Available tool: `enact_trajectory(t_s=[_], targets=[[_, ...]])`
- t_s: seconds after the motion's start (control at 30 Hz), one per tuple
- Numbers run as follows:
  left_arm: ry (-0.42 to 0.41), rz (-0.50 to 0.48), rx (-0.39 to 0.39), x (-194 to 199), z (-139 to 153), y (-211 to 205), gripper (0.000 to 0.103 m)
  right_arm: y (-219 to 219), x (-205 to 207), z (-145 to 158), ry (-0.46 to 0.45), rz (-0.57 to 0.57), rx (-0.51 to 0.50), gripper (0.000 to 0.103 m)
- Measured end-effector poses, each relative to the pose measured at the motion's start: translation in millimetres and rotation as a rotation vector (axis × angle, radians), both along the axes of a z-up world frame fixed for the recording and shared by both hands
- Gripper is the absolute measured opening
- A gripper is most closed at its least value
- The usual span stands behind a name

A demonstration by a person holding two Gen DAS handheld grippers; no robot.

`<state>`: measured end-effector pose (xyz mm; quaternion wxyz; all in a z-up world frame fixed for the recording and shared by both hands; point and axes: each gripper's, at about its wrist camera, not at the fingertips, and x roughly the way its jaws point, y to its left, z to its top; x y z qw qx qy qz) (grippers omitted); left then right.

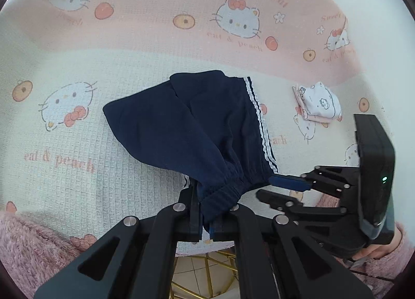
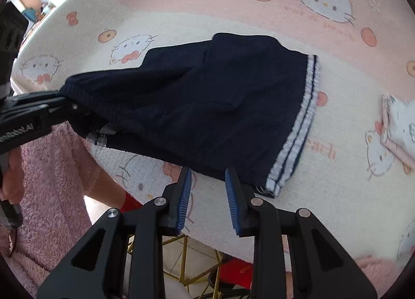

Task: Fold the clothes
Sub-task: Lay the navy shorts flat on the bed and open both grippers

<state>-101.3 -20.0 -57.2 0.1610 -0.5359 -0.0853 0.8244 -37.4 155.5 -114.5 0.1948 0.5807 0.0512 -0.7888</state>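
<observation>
Nearest the left wrist camera, the left gripper point(image 1: 205, 217) pinches the elastic waistband of the navy shorts point(image 1: 197, 127), lifting that end off the blanket point(image 1: 77, 143) (cream and pink, printed with cats and peaches). The right gripper point(image 2: 207, 195) has its fingers spread, empty, at the shorts' near edge by the white-striped hem. Farther right, small folded white and pink garments point(image 1: 317, 104) lie apart from the shorts.

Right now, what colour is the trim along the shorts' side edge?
White with a thin navy stripe, on navy shorts; the trim shows best in the right wrist view.
</observation>
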Motion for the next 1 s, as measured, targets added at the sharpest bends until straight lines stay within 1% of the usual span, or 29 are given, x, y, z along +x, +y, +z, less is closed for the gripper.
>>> enact_trajectory(t_s=[0.03,0.13,0.2,0.27,0.3,0.37,0.4,0.47,0.5,0.53,0.57,0.63,0.67,0.7,0.77,0.87,0.93,1.0], targets=[[0.010,-0.001,0.006,1.4,4.9,-0.9,0.003,-9.3,-0.8,-0.1,0.009,0.027,0.008,0.027],[0.035,-0.001,0.025,5.0,17.1,-3.4,0.003,-31.4,0.5,3.8,0.042,0.097,-0.016,0.027],[0.037,-0.002,0.030,5.4,20.2,-4.0,0.003,-38.5,-2.2,1.7,0.072,0.096,0.018,0.029],[0.031,0.000,0.019,6.0,19.4,-4.9,0.003,-37.1,-9.0,-2.3,0.089,0.053,0.077,0.029],[0.031,0.001,0.022,7.0,19.1,-5.4,0.003,-33.1,-12.3,-2.4,0.091,0.028,0.077,0.029],[0.027,-0.002,0.029,9.1,19.1,-6.2,0.003,-24.0,-16.6,-0.5,0.111,-0.010,0.057,0.029],[0.026,-0.001,0.023,11.4,19.6,-5.3,0.003,-19.7,-19.0,-1.5,0.123,-0.023,0.064,0.029],[0.061,-0.025,-0.026,19.4,29.0,0.4,0.003,-6.4,-26.8,-7.1,0.127,-0.064,0.056,0.026],[0.087,-0.048,-0.034,24.5,36.3,3.4,0.003,4.0,-35.4,-12.3,0.094,-0.114,0.035,0.024],[0.090,-0.050,-0.044,25.8,38.1,3.8,0.003,15.1,-42.9,-16.4,0.067,-0.164,0.019,0.022],[0.092,-0.053,-0.053,27.2,39.8,4.2,0.003,27.3,-46.7,-16.9,0.061,-0.208,0.013,0.019],[0.097,-0.059,-0.072,29.8,43.1,4.8,0.003,47.4,-47.6,-11.6,0.087,-0.262,0.013,0.015],[0.078,-0.049,-0.081,27.5,37.3,3.0,0.004,55.1,-46.7,-7.1,0.102,-0.281,0.014,0.009],[0.051,-0.042,-0.087,25.5,29.6,2.0,0.004,62.4,-45.6,-1.8,0.119,-0.301,0.011,0.008],[0.005,-0.033,-0.099,22.7,13.8,1.8,0.004,73.8,-41.5,15.0,0.164,-0.337,-0.012,0.007],[-0.055,-0.038,-0.115,21.1,-11.8,6.7,0.004,82.3,-26.6,52.1,0.265,-0.363,-0.031,0.007],[-0.097,-0.046,-0.113,22.3,-27.4,11.4,0.007,85.9,-15.0,78.6,0.326,-0.380,-0.070,0.007],[-0.136,-0.052,-0.105,23.2,-41.1,15.9,0.010,84.8,-3.1,101.1,0.364,-0.385,-0.112,0.008]])
